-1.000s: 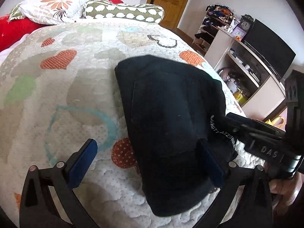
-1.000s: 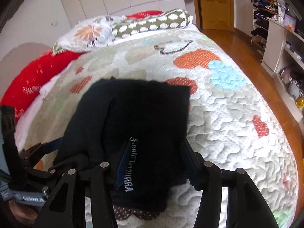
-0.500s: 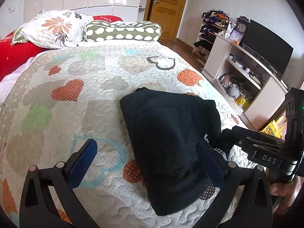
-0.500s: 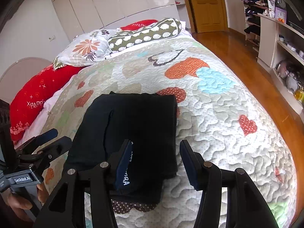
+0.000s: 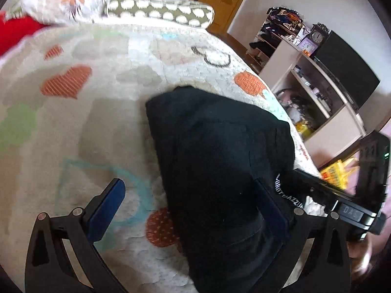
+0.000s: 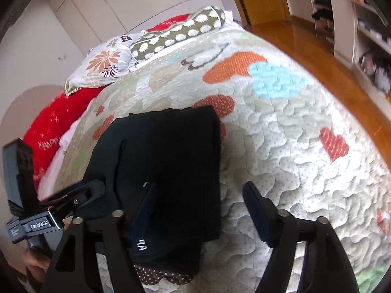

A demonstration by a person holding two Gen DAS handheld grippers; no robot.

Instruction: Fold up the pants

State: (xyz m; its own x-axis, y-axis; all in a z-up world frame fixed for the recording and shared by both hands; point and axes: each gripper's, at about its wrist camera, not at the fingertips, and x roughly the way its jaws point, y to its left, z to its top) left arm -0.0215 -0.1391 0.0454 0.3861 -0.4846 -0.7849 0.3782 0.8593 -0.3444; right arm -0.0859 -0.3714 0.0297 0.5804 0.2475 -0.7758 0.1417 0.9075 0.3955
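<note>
While the folded black pants (image 6: 168, 171) lie flat on the heart quilt (image 6: 293, 146), the right gripper (image 6: 198, 210) has just been opening, its near corner between the loose jaws. The left gripper (image 5: 190, 207) gapes wide, squeezing nothing.

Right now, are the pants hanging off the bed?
No, the pants lie folded flat on the quilt.

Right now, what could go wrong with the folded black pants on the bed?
The folded black pants lie near the edge of the quilted heart-patterned bedspread, so a nudge might slide them off. The right tool has just been opening, one finger over the cloth, and pulling away could snag and undo the fold.
</note>
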